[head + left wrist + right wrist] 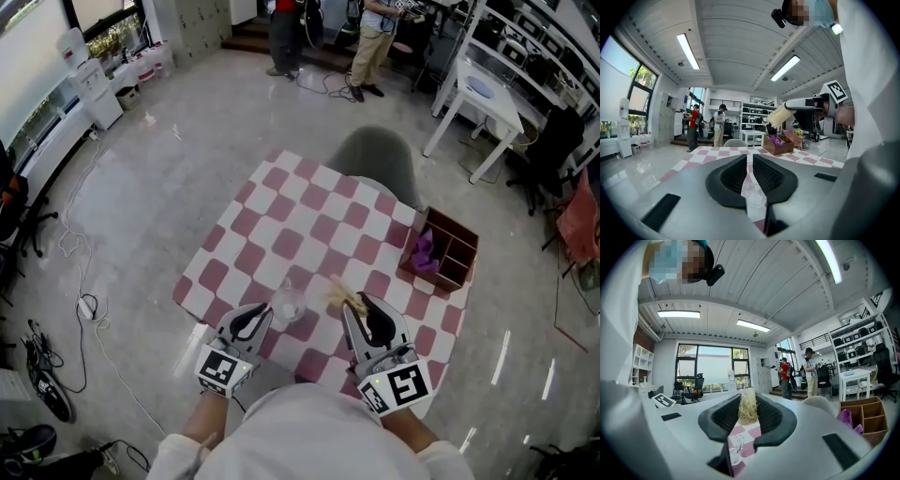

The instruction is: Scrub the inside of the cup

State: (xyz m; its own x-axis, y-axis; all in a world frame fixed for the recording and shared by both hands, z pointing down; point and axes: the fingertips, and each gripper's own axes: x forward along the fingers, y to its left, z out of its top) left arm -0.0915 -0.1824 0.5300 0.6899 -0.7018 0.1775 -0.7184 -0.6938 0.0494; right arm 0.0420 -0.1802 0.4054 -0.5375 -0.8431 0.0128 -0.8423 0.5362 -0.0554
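A clear glass cup (289, 305) stands upright on the pink-and-white checked table (309, 216), near its front edge. My left gripper (265, 311) reaches it from the left and is shut on the cup, apparently at its handle side. In the left gripper view the glass (753, 199) shows in the narrow slit between the jaws (750, 161). My right gripper (354, 302) hovers just right of the cup, shut on a straw-coloured fibre scrubber (340, 294). The scrubber (748, 411) sticks up between its pads (749, 404), with the cup (735, 448) low and left below them.
A wooden divided box (450, 248) with a purple cloth (425, 251) stands at the table's right edge. A grey chair (375, 159) is tucked in at the far side. People (370, 47) stand far back, next to a white table (478, 94).
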